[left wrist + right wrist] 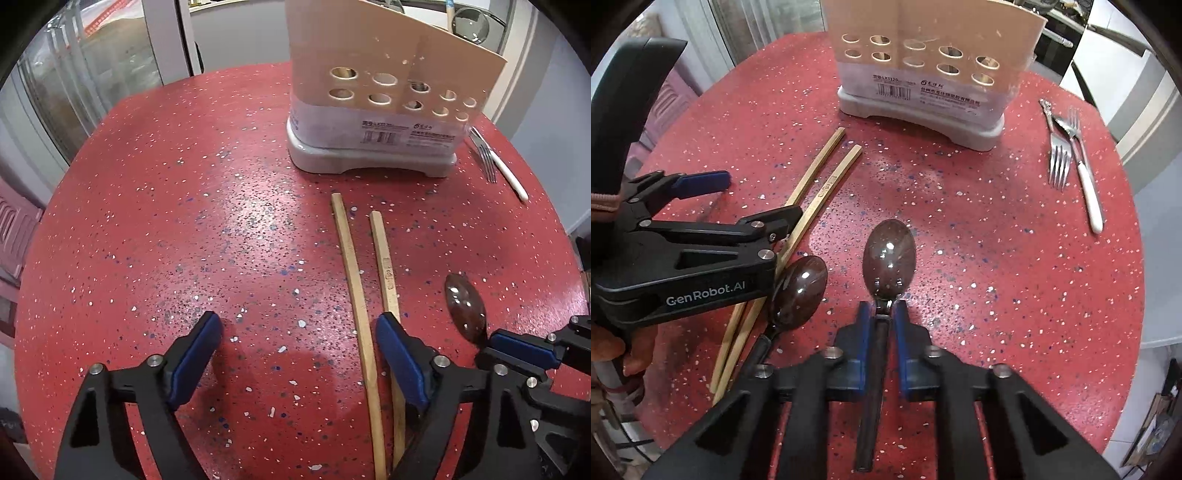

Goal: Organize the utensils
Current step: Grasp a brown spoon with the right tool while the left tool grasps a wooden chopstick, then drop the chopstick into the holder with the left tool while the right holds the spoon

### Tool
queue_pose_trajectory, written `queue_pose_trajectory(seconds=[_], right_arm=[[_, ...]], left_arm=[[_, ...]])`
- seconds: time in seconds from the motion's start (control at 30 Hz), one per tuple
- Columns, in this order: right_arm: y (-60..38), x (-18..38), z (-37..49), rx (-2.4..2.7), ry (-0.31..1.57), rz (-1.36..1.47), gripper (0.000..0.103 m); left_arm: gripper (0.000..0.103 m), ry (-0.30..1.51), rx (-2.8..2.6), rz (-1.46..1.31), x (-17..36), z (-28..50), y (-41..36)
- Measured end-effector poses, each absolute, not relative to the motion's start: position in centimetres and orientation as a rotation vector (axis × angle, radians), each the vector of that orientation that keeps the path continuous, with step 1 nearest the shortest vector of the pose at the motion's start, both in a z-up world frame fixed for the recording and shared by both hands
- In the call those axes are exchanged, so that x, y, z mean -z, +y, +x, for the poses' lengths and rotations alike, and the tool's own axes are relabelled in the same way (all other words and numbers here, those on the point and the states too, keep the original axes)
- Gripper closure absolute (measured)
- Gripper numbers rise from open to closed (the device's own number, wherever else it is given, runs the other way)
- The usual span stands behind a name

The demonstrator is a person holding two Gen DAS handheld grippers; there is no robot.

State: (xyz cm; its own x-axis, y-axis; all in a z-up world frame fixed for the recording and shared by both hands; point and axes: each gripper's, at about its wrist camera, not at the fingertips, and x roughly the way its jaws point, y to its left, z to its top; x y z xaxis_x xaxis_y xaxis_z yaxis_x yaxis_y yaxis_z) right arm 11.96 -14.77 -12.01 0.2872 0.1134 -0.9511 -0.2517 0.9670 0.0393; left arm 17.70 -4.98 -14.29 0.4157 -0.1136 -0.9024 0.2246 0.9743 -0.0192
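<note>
The right gripper [882, 314] is pinching the handle of a dark spoon [889, 254] just behind its bowl, the bowl pointing to twelve o'clock toward the utensil holder [923, 92] at the far side of the red worktop [997, 277]. The left gripper [299, 343] hangs spread wide above the chopsticks [354, 266], gripping nothing. To do this well, I would lift the spoon straight up, keeping clear of the second spoon [798, 288] at nine o'clock, and lower it handle-first into the holder.

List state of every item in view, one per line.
right claw: shut on dark spoon handle
left claw: open, empty, over chopsticks
second dark spoon: flat on table, loose
chopsticks: flat, side by side
forks: flat, right of holder
utensil holder: upright
</note>
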Motion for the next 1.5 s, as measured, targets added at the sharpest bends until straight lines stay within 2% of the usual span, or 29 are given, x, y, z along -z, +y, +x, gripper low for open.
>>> queue_pose_trajectory(seconds=[0.17,0.3,0.4,0.6,0.73,1.07,1.5], right_arm=[[-15.6,11.8,12.1,-0.258,1.252,-0.101,0.091],[-16.8,11.6,12.0,-0.261,1.242,-0.063,0.091],[-18.3,11.2,11.9,-0.266,1.229,-0.027,0.091],[-19.6,10.3,11.7,-0.274,1.198,0.008,0.091],[-20.5,9.4,11.5,-0.280,1.176,0.027,0.091],[-21.3,8.1,11.1,-0.296,1.125,0.074,0.091],[-22.6,4.1,11.4,-0.336,0.982,0.175,0.091]], left_arm=[[0.012,1.137,0.232,0.130,13.9,17.2,-6.0],[0.014,1.154,0.242,0.147,13.7,17.4,-6.9],[0.021,1.175,0.266,0.157,13.5,17.6,-7.5],[0.043,1.211,0.321,0.196,13.2,17.7,-8.6],[0.073,1.204,0.340,0.219,13.0,17.3,-9.2],[0.073,1.056,0.275,0.109,11.5,14.8,-6.5],[0.073,0.788,0.230,-0.062,4.2,12.2,-3.1]])
